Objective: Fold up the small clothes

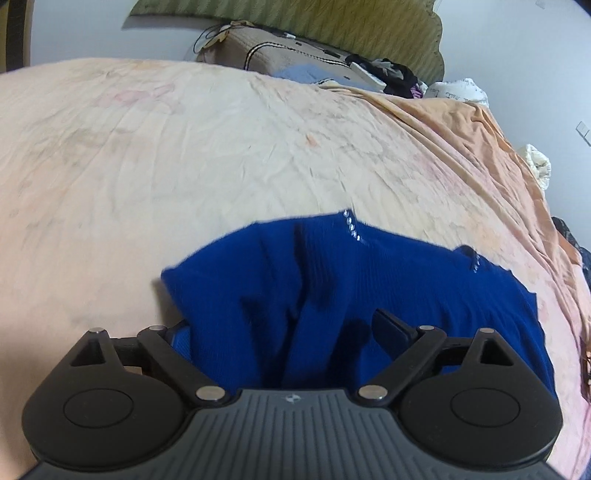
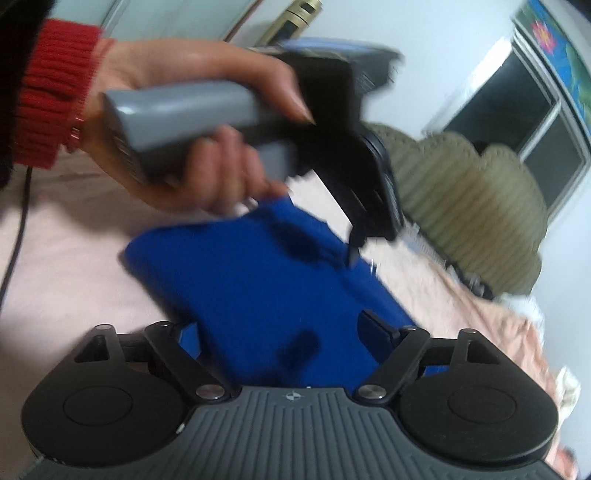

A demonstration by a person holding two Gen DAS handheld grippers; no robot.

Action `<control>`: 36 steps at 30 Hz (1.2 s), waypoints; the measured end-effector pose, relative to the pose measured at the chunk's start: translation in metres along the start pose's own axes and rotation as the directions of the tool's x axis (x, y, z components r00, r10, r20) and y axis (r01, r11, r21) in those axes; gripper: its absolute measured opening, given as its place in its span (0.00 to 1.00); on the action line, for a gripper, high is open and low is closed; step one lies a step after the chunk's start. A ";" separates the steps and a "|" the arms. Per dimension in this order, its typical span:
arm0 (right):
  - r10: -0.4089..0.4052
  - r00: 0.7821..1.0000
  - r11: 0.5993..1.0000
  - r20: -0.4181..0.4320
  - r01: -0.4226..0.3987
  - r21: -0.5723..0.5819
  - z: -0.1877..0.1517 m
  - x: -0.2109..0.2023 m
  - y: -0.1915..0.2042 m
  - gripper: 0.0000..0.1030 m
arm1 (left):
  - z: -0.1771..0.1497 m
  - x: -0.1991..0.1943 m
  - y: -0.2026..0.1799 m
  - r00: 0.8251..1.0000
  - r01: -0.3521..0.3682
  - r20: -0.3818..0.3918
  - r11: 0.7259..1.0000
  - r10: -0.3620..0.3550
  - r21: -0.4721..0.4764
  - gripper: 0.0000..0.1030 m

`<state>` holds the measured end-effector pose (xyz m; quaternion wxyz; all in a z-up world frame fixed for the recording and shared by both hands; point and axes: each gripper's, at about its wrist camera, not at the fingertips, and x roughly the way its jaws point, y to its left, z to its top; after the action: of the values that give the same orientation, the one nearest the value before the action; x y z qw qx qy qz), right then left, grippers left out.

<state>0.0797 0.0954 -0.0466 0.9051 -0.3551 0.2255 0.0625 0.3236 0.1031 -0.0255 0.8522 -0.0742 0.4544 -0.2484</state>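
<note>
A small royal-blue garment [image 1: 332,280] with a line of small shiny studs lies on the peach bedsheet [image 1: 147,166]. My left gripper [image 1: 288,332] has cloth bunched between its wide-apart fingers; the left finger is mostly hidden by fabric. In the right wrist view the same garment [image 2: 251,288] fills the gap of my right gripper [image 2: 284,332], whose fingers also stand wide apart. The left gripper [image 2: 356,243], held by a hand in a red sleeve, sits at the garment's far edge. The view is blurred.
A green headboard [image 1: 351,26] and pillows [image 1: 280,55] with cables and dark clutter lie at the far end of the bed. A black cable [image 2: 16,236] runs over the sheet at left. A dark window [image 2: 517,110] is at right.
</note>
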 end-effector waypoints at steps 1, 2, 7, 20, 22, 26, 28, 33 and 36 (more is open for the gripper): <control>-0.004 1.000 1.000 0.005 0.004 -0.017 0.002 0.003 0.004 0.69 | 0.003 0.003 -0.003 1.000 -0.014 0.008 1.000 0.014 0.004 0.86; 0.000 1.000 1.000 0.009 0.000 -0.027 0.005 0.006 0.007 0.64 | 0.004 0.005 -0.004 0.999 -0.032 0.017 0.999 0.032 0.011 0.80; 0.035 0.999 0.998 0.016 -0.034 -0.058 0.010 0.012 0.017 0.18 | 0.012 0.013 -0.019 0.994 -0.113 0.008 0.991 0.113 0.067 0.24; 0.014 0.995 0.997 0.102 -0.022 0.074 -0.017 -0.031 -0.035 0.04 | 0.013 -0.029 -0.101 0.953 -0.294 0.132 0.939 0.273 0.177 0.14; -0.003 0.994 0.995 0.105 -0.007 0.102 -0.023 -0.038 -0.047 0.03 | 0.014 -0.032 -0.118 0.946 -0.315 0.146 0.929 0.290 0.194 0.14; -0.034 0.994 0.985 0.106 0.015 0.171 -0.041 -0.057 -0.072 0.03 | 0.015 -0.032 -0.148 0.937 -0.341 0.159 0.915 0.312 0.214 0.14; -0.044 0.993 0.978 0.107 0.021 0.207 -0.051 -0.065 -0.086 0.03 | 0.013 -0.030 -0.162 0.933 -0.353 0.161 0.909 0.323 0.221 0.14; -0.065 0.993 0.953 0.102 0.031 0.300 -0.080 -0.081 -0.118 0.03 | 0.009 -0.022 -0.207 0.930 -0.361 0.176 0.895 0.323 0.261 0.14; -0.077 0.993 0.931 0.093 0.038 0.364 -0.102 -0.090 -0.138 0.03 | 0.005 -0.013 -0.240 0.933 -0.354 0.185 0.884 0.310 0.306 0.14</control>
<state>0.0004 -0.0709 0.0125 0.9670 -0.1850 0.1746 0.0121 0.2365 -0.0984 0.0717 0.9102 0.1344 0.3545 -0.1667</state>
